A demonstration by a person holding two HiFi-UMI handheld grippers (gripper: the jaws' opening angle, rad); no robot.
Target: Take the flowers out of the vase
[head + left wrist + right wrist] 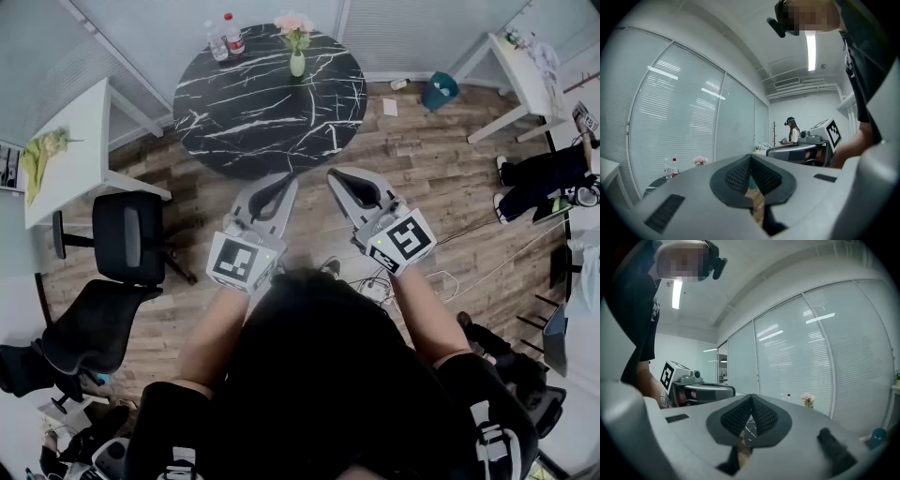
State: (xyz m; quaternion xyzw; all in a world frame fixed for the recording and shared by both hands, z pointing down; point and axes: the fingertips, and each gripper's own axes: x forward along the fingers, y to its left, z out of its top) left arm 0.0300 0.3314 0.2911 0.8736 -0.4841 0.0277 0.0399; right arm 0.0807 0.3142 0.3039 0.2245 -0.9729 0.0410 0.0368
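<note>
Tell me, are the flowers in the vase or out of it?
In the vase. The pink flowers rise upright out of the pale green vase, which stands on the round black table.

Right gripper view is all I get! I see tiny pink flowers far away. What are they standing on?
Observer: The pink flowers sit in a small pale green vase on a round black table with white veins.
Operator: Is my other gripper open?
Observer: No, the left gripper has its fingers together, with nothing between them.
Operator: What's over on that side?
Observer: Two black office chairs, and a white table with a yellow-green cloth on it.
</note>
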